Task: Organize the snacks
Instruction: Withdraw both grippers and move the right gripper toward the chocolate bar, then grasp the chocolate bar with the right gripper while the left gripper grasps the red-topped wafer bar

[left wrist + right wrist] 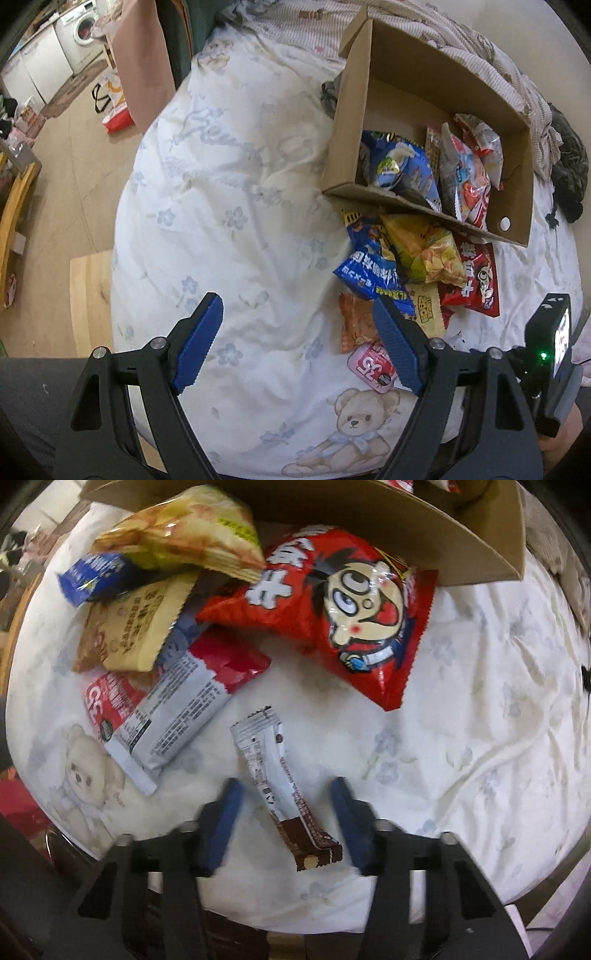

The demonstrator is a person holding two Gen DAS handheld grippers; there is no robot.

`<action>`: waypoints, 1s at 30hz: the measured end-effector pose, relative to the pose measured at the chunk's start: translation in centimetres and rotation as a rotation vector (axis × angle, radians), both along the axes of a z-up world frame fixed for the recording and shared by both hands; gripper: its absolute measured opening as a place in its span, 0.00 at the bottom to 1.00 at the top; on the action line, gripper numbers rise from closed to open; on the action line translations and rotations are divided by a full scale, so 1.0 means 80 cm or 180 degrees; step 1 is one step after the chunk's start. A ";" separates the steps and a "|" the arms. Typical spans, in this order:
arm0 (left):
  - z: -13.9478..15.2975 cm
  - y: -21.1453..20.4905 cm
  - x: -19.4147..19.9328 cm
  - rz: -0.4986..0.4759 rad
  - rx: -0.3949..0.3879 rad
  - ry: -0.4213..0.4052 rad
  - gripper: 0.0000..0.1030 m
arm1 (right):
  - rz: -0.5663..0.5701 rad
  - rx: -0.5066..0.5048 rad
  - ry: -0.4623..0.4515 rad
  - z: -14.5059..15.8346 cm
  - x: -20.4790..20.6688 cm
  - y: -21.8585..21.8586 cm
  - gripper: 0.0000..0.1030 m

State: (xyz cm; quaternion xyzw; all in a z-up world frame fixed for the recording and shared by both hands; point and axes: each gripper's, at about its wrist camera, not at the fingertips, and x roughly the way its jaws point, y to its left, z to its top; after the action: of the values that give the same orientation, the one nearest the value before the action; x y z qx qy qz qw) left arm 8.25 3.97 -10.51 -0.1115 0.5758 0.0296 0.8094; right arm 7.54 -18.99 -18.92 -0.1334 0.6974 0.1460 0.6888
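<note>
The right tool (286,818) stands open astride the chocolate bar (284,794), pads not touching it.

The cardboard box (511,177) sits on the bed (240,229), holding several snack bags (465,173). Loose packets (424,254) lie just beside its wall at 6 o'clock. A slim bar (284,786) lies apart, further toward 6 o'clock.

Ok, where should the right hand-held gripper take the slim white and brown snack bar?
Grip the snack bar across its narrow width near mid-length, coming straight down. It lies flat and alone on the quilt, already between the right hand-held gripper fingers.
</note>
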 end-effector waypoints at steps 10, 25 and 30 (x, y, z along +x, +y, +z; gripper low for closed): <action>-0.020 -0.029 0.004 -0.0207 0.0013 0.0177 0.79 | -0.0414 0.1145 -0.0429 0.088 -0.009 -0.027 0.17; -0.039 -0.108 -0.021 -0.0981 0.0193 0.0320 0.78 | -0.1354 0.1570 -0.0952 0.126 0.021 -0.102 0.17; -0.040 -0.154 -0.029 -0.1249 0.0336 0.0349 0.69 | -0.1579 0.1698 -0.0914 0.123 0.031 -0.117 0.17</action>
State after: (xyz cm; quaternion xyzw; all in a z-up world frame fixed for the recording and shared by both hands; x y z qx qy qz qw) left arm 5.89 -8.34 -13.72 0.0471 0.6272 -0.0925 0.7719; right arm 10.00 -28.34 -9.04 0.2040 0.5426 0.1311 0.8043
